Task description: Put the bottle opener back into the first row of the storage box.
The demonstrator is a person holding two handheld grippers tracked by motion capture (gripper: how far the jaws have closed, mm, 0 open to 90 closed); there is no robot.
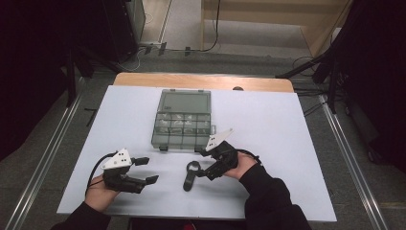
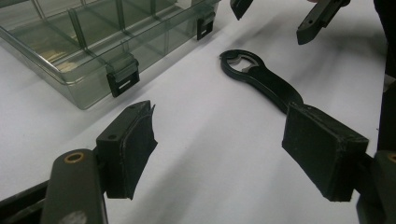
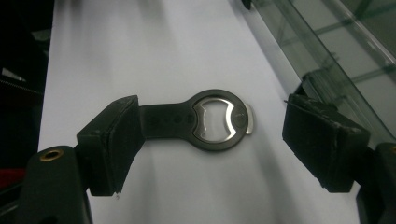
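— Where does the black, flat, metal-ringed bottle opener (image 1: 189, 175) lie?
— On the white table (image 1: 287, 143), handle toward the person, between the right gripper (image 1: 201, 164)'s spread, empty jaws.
— And the left gripper (image 1: 149, 169)?
— Released too, farther off.

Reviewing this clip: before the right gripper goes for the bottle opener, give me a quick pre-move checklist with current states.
1. Right gripper open: ok.
2. Bottle opener between its fingers: ok, not yet touched.
3. Opener lying flat on the table: ok.
4. Left gripper open and apart from the opener: ok.
5. Organizer box clear of the opener: ok, though close beside the right gripper.
6. Box latches fastened: cannot tell.
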